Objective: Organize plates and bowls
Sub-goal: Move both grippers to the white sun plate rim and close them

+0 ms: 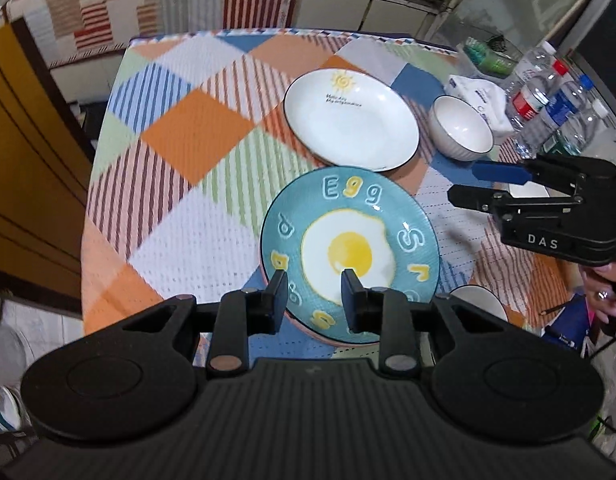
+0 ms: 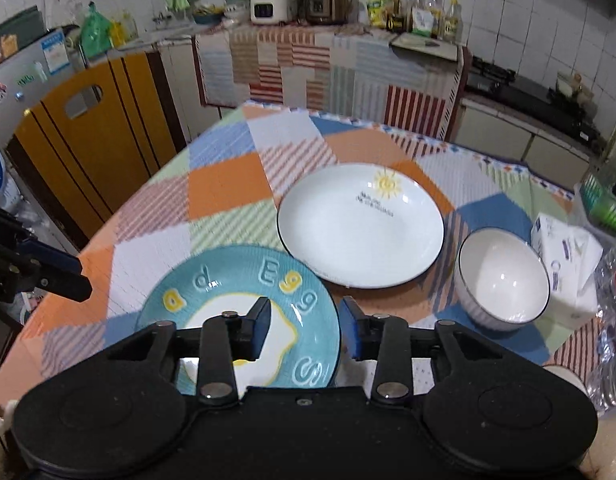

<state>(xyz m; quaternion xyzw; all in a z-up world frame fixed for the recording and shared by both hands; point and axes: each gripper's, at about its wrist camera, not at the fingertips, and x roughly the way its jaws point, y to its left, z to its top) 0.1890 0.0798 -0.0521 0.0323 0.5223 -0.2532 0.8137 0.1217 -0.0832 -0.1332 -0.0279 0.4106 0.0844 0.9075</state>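
Note:
A teal plate with a fried-egg picture (image 1: 350, 248) lies on the checked tablecloth (image 1: 195, 136), resting on a pink-rimmed plate under it. Behind it lies a white plate with a sun drawing (image 1: 350, 120), and right of that stands a white ribbed bowl (image 1: 462, 128). My left gripper (image 1: 314, 296) is open and empty, its fingers above the teal plate's near edge. My right gripper (image 2: 303, 328) is open and empty above the right edge of the teal plate (image 2: 243, 300); it also shows at the right of the left wrist view (image 1: 488, 184). The white plate (image 2: 360, 224) and the bowl (image 2: 504, 280) lie beyond it.
Another white bowl's rim (image 1: 480, 304) shows at the table's near right. Water bottles (image 1: 548, 108) and a tissue pack (image 2: 568, 264) stand at the right edge. A yellow chair (image 2: 95, 140) stands left of the table; a kitchen counter (image 2: 308, 32) runs behind.

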